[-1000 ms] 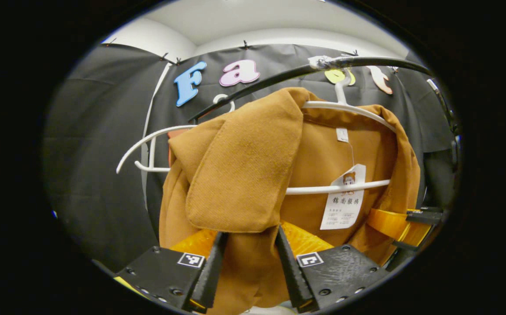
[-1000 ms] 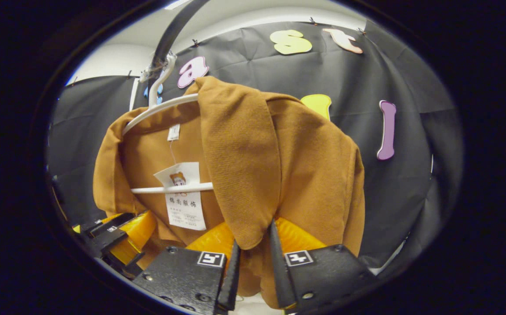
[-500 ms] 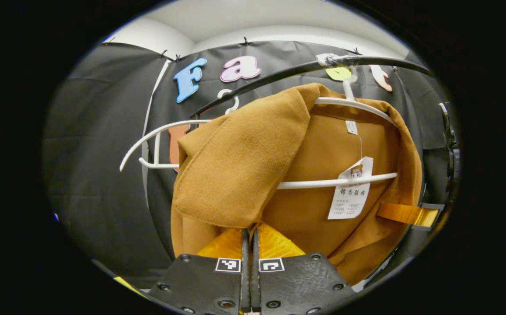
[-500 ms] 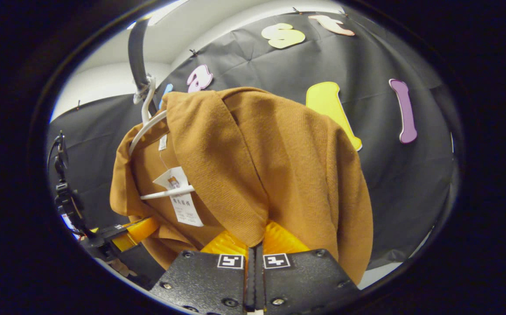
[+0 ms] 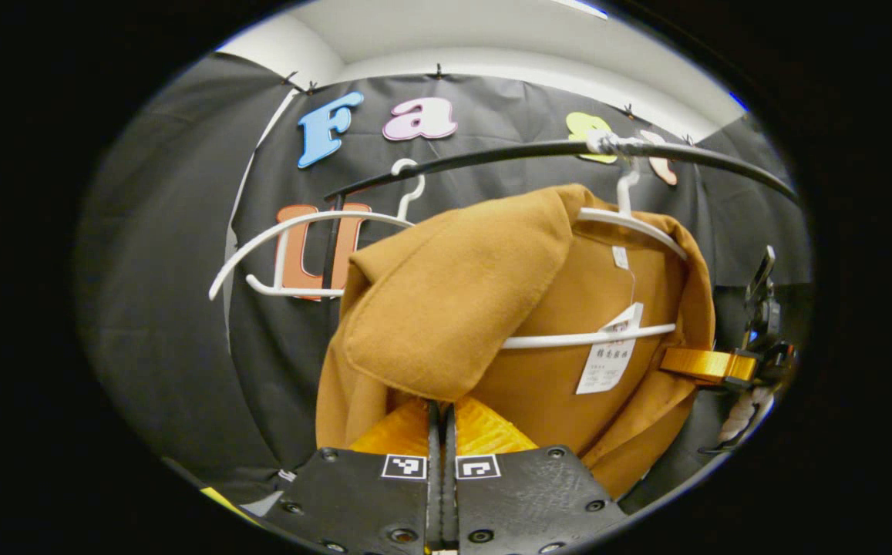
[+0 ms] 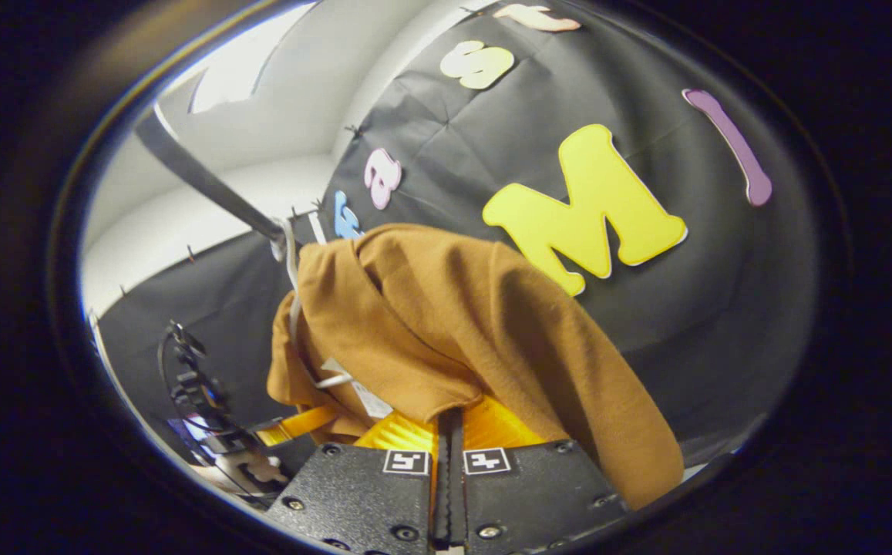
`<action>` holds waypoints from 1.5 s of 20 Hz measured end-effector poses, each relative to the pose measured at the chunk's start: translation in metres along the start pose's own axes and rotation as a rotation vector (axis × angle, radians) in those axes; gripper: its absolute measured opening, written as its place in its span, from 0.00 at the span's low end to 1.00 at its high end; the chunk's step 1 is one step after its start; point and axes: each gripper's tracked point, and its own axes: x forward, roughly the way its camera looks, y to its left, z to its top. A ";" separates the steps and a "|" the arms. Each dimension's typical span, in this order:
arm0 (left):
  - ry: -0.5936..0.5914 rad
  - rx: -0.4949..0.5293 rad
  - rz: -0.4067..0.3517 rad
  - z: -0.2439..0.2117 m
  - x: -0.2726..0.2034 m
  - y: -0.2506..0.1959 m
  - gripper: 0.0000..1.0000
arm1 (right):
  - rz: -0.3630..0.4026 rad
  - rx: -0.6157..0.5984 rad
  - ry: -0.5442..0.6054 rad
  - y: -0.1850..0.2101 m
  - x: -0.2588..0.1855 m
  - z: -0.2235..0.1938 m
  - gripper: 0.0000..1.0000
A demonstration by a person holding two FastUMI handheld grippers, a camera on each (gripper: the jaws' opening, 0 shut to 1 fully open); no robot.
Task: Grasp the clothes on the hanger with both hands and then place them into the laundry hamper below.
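Observation:
A brown jacket (image 5: pixel 453 308) hangs on a white hanger (image 5: pixel 631 223) from a black rail (image 5: pixel 492 154). My left gripper (image 5: pixel 440 412) is shut on the jacket's lapel, its orange fingers pinching the cloth from below. In the right gripper view the same jacket (image 6: pixel 446 331) drapes forward, and my right gripper (image 6: pixel 449 420) is shut on its other lapel. A paper tag (image 5: pixel 607 358) dangles inside the collar. The right gripper's orange finger (image 5: pixel 704 364) shows at the right edge of the left gripper view. The left gripper's finger (image 6: pixel 295 424) shows at lower left of the right gripper view.
A second, bare white hanger (image 5: pixel 299 254) hangs on the rail to the left of the jacket. The rail (image 6: pixel 199 181) runs up to the left in the right gripper view. Black cloth walls close in behind and on both sides.
Both grippers went from open around the lapels to shut on them. They then pulled back and down; the jacket slid lower on the hanger and the right view tilted strongly.

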 end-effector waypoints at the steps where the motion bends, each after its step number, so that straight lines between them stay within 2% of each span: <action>1: -0.004 -0.020 -0.003 0.005 -0.002 0.005 0.00 | 0.037 0.058 -0.016 0.003 -0.003 0.006 0.03; 2: -0.014 -0.036 -0.008 0.010 -0.004 0.008 0.00 | 0.059 0.112 -0.044 0.003 -0.006 0.014 0.04; 3: -0.026 -0.046 -0.014 0.015 -0.006 0.013 0.05 | 0.087 0.158 -0.058 0.006 -0.009 0.018 0.03; 4: -0.039 -0.046 -0.010 0.021 -0.008 0.019 0.00 | 0.115 0.199 -0.076 0.008 -0.013 0.023 0.03; 5: -0.047 -0.057 -0.035 0.025 -0.010 0.019 0.05 | 0.146 0.243 -0.101 0.013 -0.015 0.030 0.03; 8: -0.080 -0.067 -0.062 0.041 -0.015 0.019 0.05 | 0.209 0.357 -0.127 0.013 -0.016 0.036 0.03; 10: -0.108 -0.076 -0.118 0.054 -0.019 0.005 0.05 | 0.344 0.418 -0.123 0.035 -0.025 0.042 0.03; 11: -0.122 -0.063 -0.125 0.058 -0.023 -0.001 0.05 | 0.359 0.396 -0.103 0.040 -0.029 0.038 0.03; 13: -0.128 -0.034 -0.149 0.062 -0.028 -0.008 0.05 | 0.348 0.329 -0.073 0.042 -0.026 0.031 0.03; 14: -0.117 -0.037 -0.172 0.063 -0.027 -0.014 0.05 | 0.372 0.330 -0.076 0.048 -0.026 0.035 0.03; 15: -0.138 -0.043 -0.161 0.070 -0.027 -0.012 0.00 | 0.386 0.337 -0.092 0.054 -0.025 0.039 0.03; 18: -0.185 -0.133 -0.161 0.087 -0.029 -0.002 0.05 | 0.380 0.375 -0.141 0.046 -0.025 0.054 0.03; 19: -0.203 -0.176 -0.158 0.094 -0.029 0.006 0.00 | 0.374 0.390 -0.160 0.042 -0.024 0.058 0.03; 20: -0.220 -0.207 -0.147 0.102 -0.029 0.016 0.05 | 0.376 0.404 -0.184 0.039 -0.026 0.064 0.03; 21: -0.233 -0.226 -0.132 0.107 -0.029 0.026 0.00 | 0.383 0.421 -0.211 0.038 -0.030 0.072 0.03; 22: -0.235 -0.244 -0.122 0.109 -0.026 0.035 0.05 | 0.395 0.432 -0.232 0.038 -0.032 0.077 0.03; 23: -0.241 -0.261 -0.117 0.113 -0.026 0.041 0.05 | 0.398 0.439 -0.250 0.037 -0.033 0.080 0.03; 24: -0.235 -0.266 -0.115 0.113 -0.024 0.044 0.00 | 0.408 0.444 -0.262 0.036 -0.032 0.085 0.02; 27: -0.228 -0.232 -0.111 0.117 -0.018 0.050 0.05 | 0.428 0.521 -0.339 0.029 -0.038 0.112 0.03; 29: -0.212 -0.213 -0.123 0.119 -0.009 0.048 0.05 | 0.388 0.511 -0.353 0.017 -0.032 0.117 0.03; 30: -0.198 -0.201 -0.124 0.117 -0.005 0.050 0.00 | 0.371 0.512 -0.350 0.013 -0.027 0.118 0.03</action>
